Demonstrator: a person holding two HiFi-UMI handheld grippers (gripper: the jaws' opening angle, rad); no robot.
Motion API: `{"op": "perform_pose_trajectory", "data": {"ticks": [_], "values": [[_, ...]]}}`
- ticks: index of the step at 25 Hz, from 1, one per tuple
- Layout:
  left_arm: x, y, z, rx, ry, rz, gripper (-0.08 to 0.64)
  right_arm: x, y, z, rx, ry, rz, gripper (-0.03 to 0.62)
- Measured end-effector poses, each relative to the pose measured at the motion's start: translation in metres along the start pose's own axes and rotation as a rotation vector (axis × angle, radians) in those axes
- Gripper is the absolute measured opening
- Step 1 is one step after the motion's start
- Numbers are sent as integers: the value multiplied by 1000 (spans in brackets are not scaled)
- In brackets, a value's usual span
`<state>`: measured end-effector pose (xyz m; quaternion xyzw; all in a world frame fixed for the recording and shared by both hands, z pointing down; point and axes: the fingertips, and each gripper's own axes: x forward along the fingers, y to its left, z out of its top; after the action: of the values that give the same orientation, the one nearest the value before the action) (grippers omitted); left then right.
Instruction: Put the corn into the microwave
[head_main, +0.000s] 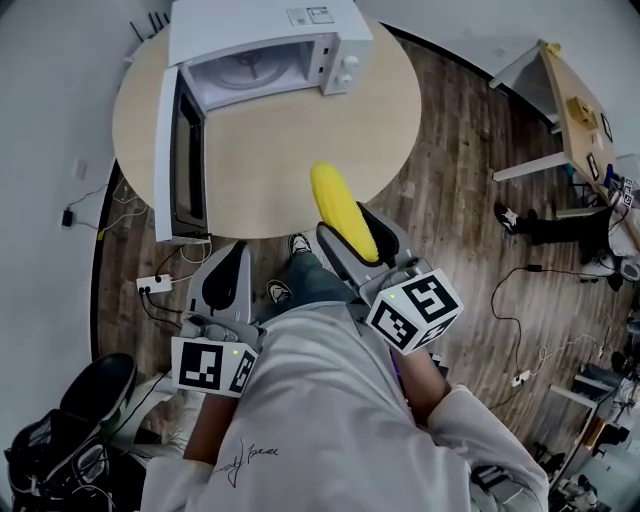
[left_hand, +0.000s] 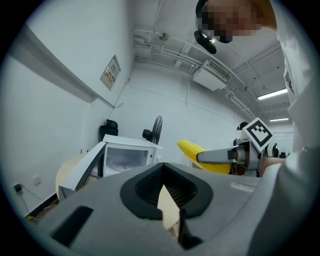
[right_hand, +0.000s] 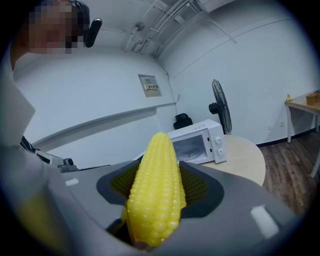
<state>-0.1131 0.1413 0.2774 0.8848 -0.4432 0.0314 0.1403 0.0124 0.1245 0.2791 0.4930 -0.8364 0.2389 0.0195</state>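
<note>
A yellow corn cob (head_main: 343, 222) lies lengthwise between the jaws of my right gripper (head_main: 356, 238), which is shut on it near the front edge of the round table (head_main: 300, 160). In the right gripper view the corn (right_hand: 156, 190) points toward the white microwave (right_hand: 200, 142). The microwave (head_main: 270, 40) stands at the back of the table, its door (head_main: 180, 160) swung open to the left and its cavity empty. My left gripper (head_main: 228, 275) hangs below the table's front-left edge, jaws together and holding nothing. From the left gripper (left_hand: 167, 195) I see the microwave (left_hand: 127, 155) and the corn (left_hand: 192, 149).
The open door juts out over the table's left side. A power strip (head_main: 155, 285) and cables lie on the wooden floor at the left. A desk (head_main: 575, 110) stands at the right, a dark chair (head_main: 70, 420) at the lower left. A fan (right_hand: 218, 107) stands behind the microwave.
</note>
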Motion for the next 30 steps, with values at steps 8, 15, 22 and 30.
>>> {"op": "perform_pose_trajectory", "data": {"ticks": [8, 15, 22, 30], "values": [[27, 10, 6, -2, 6, 23, -11, 32, -16, 10, 18, 27, 57, 262], [47, 23, 10, -11, 21, 55, -11, 59, -30, 17, 42, 49, 98, 262], [66, 31, 12, -9, 36, 81, -11, 85, -45, 19, 52, 79, 132, 262], [93, 36, 12, 35, 82, 106, -11, 113, -65, 22, 72, 107, 173, 262]]}}
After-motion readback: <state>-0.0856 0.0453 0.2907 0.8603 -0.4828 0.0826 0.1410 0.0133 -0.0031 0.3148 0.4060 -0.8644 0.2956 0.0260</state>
